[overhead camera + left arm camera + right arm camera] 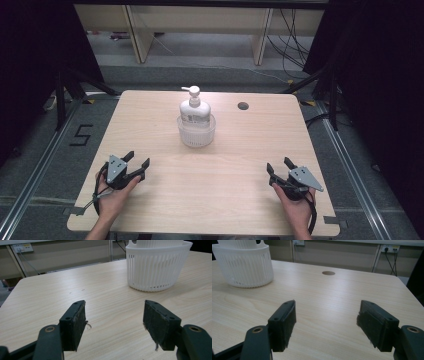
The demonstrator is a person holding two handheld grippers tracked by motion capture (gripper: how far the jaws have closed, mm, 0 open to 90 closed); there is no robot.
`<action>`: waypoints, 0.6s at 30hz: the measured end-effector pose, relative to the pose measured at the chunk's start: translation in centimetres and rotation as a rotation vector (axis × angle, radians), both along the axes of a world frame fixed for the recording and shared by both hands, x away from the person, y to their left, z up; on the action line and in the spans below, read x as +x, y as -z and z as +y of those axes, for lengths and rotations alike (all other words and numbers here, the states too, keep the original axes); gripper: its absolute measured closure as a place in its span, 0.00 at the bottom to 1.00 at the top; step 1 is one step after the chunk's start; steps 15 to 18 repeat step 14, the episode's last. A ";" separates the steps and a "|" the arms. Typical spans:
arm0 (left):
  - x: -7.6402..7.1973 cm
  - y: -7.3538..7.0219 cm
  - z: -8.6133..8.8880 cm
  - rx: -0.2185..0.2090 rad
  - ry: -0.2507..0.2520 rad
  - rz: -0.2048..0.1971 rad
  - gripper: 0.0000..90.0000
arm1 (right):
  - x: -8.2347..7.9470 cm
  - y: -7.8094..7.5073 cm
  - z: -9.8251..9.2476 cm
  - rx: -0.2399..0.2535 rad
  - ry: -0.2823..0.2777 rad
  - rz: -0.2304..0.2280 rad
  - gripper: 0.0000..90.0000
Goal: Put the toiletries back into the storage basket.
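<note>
A white pump bottle (194, 106) stands upright inside a white slatted basket (196, 132) at the middle of the wooden table (225, 165). My left gripper (137, 163) rests low near the table's front left, jaws wide open with nothing between them. In the left gripper view the basket (156, 267) is ahead and to the right of the open gripper (113, 323). My right gripper (278, 166) sits near the front right, also open and empty. From the right gripper view the basket (244, 265) lies far ahead to the left of that gripper (327, 325).
A round cable hole (243, 106) is cut in the table right of the basket, and the same hole (328, 273) shows in the right gripper view. Black stands and cables flank the table on the floor. Shelving legs stand beyond the far edge.
</note>
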State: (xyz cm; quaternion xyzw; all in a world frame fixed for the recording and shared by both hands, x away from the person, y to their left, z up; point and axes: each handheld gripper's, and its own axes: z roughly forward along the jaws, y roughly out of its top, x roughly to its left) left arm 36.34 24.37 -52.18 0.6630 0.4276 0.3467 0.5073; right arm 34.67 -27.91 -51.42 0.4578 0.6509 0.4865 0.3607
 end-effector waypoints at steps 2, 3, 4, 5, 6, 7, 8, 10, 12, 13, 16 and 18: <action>-0.2 0.2 0.0 -0.013 -0.005 0.003 0.38 | 0.0 0.0 0.0 0.001 0.000 0.004 0.35; -0.3 0.2 0.0 -0.012 -0.001 -0.009 0.38 | 0.0 0.0 0.0 0.000 -0.001 0.006 0.35; -0.3 0.2 -0.1 -0.017 -0.001 -0.011 0.38 | 0.0 0.0 0.0 0.001 -0.001 0.007 0.35; -0.4 0.2 -0.1 -0.019 -0.006 -0.013 0.38 | 0.0 0.0 0.0 0.000 -0.001 0.007 0.35; -0.4 0.2 -0.1 -0.023 -0.005 -0.014 0.38 | 0.0 0.0 0.0 0.002 -0.001 0.004 0.35; -0.4 0.2 0.0 -0.029 -0.011 -0.009 0.38 | -0.1 0.0 0.1 0.021 0.006 0.011 0.35; -0.4 0.2 0.1 -0.032 -0.011 -0.009 0.38 | 0.0 0.0 -0.1 -0.004 -0.002 0.002 0.35; -0.3 0.2 0.1 -0.046 -0.015 -0.015 0.38 | 0.0 0.0 -0.1 -0.006 -0.001 0.005 0.35; -0.4 0.2 0.1 -0.036 -0.015 -0.013 0.38 | 0.0 0.0 0.0 -0.006 0.000 0.006 0.35; -0.4 0.2 0.1 -0.035 -0.010 -0.020 0.38 | 0.0 0.0 -0.1 -0.006 0.001 0.004 0.35; -0.5 0.1 0.0 -0.022 -0.015 -0.009 0.38 | 0.0 0.0 0.0 0.007 0.000 0.008 0.35; -0.5 0.1 0.0 -0.022 -0.015 -0.009 0.38 | 0.0 0.0 0.0 0.007 0.000 0.008 0.35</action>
